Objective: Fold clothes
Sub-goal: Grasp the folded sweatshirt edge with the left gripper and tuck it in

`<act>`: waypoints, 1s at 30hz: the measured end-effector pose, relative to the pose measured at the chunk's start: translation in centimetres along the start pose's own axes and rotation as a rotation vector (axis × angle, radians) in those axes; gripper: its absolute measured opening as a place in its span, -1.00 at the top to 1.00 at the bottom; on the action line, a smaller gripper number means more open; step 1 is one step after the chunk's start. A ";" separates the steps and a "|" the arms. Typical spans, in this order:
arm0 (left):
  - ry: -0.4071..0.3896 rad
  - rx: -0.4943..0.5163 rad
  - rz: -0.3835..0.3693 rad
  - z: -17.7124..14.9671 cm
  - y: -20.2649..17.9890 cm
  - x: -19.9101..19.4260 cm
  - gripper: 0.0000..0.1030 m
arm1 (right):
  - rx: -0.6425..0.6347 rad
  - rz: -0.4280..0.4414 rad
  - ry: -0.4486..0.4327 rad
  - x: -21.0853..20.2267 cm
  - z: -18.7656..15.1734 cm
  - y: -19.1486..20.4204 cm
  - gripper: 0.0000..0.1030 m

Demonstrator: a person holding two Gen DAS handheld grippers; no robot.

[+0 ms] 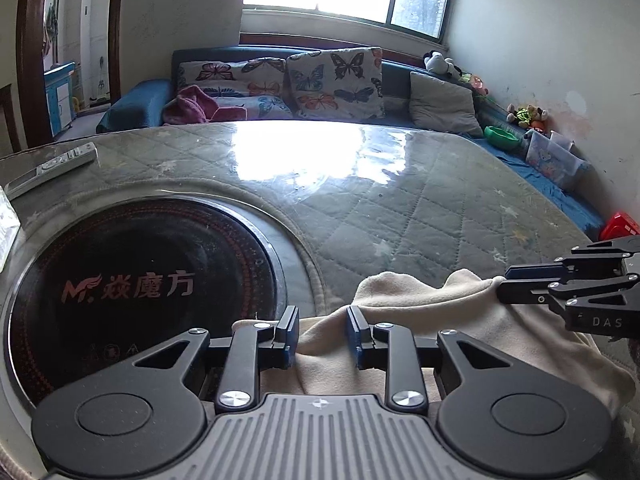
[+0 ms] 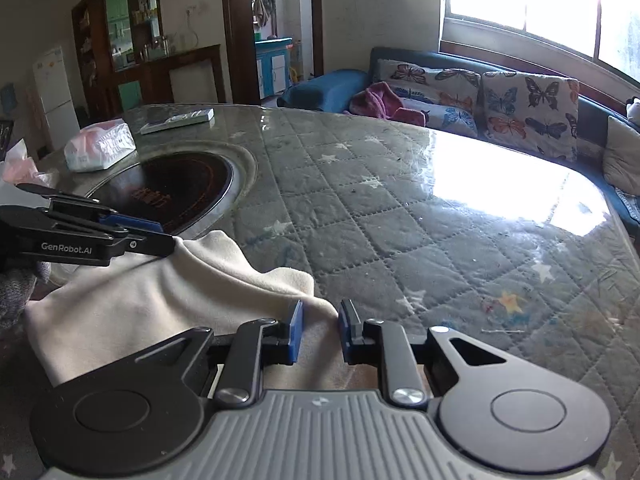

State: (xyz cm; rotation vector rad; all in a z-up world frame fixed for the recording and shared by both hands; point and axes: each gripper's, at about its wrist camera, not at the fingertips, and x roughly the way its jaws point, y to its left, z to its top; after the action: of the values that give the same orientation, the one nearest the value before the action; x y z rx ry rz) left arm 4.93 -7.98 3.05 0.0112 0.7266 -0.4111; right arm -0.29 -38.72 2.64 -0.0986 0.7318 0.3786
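Note:
A cream fleece garment (image 1: 420,320) lies bunched at the near edge of the quilted table; it also shows in the right wrist view (image 2: 160,292). My left gripper (image 1: 322,332) has its jaws a little apart with a fold of the cream cloth between them. From the right wrist view the left gripper (image 2: 168,240) looks closed on the cloth's upper edge. My right gripper (image 2: 320,328) also has its jaws slightly apart over the cloth's right corner. In the left wrist view the right gripper (image 1: 504,284) pinches the cloth's far right edge.
A round black induction hob (image 1: 140,296) is set into the table (image 1: 400,208) left of the cloth. A remote (image 2: 178,120) and a tissue pack (image 2: 100,146) lie at the far left. A sofa with butterfly cushions (image 1: 332,80) stands behind the table.

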 end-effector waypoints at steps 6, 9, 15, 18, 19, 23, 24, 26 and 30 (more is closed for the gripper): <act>-0.026 -0.028 0.043 -0.1 1.7 -2.6 0.15 | -0.096 0.020 -0.034 -2.6 0.6 2.6 0.61; -0.030 -0.062 0.075 -0.6 3.1 -3.9 -0.07 | -0.159 0.067 -0.043 -3.6 0.7 4.9 0.60; -0.018 -0.115 0.101 -2.1 4.7 -5.9 -0.19 | -0.329 0.195 -0.041 -4.7 0.0 11.0 0.43; -0.022 -0.141 0.102 -2.9 5.1 -6.7 -0.20 | -0.397 0.248 -0.050 -4.9 -0.3 13.8 0.44; -0.024 -0.146 0.098 -3.2 5.2 -7.0 -0.20 | -0.411 0.258 -0.051 -4.9 -0.3 14.4 0.45; -0.019 -0.152 0.099 -4.3 5.3 -7.7 -0.20 | -0.442 0.258 -0.035 -3.5 -0.8 16.4 0.48; -0.017 -0.157 0.098 -4.5 5.3 -7.7 -0.20 | -0.442 0.262 -0.026 -2.9 -1.1 16.8 0.59; -0.013 -0.165 0.101 -4.7 5.4 -7.7 -0.20 | -0.452 0.258 -0.011 -2.2 -1.7 17.4 0.68; -0.008 -0.173 0.105 -5.0 5.5 -7.7 -0.29 | -0.472 0.252 -0.001 -1.9 -2.3 18.1 0.68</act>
State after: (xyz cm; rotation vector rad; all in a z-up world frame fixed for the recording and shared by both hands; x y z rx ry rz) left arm -1.45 0.62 3.60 -0.1148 0.7485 -0.2474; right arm -9.74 -23.00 2.98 -0.4539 0.6442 0.7890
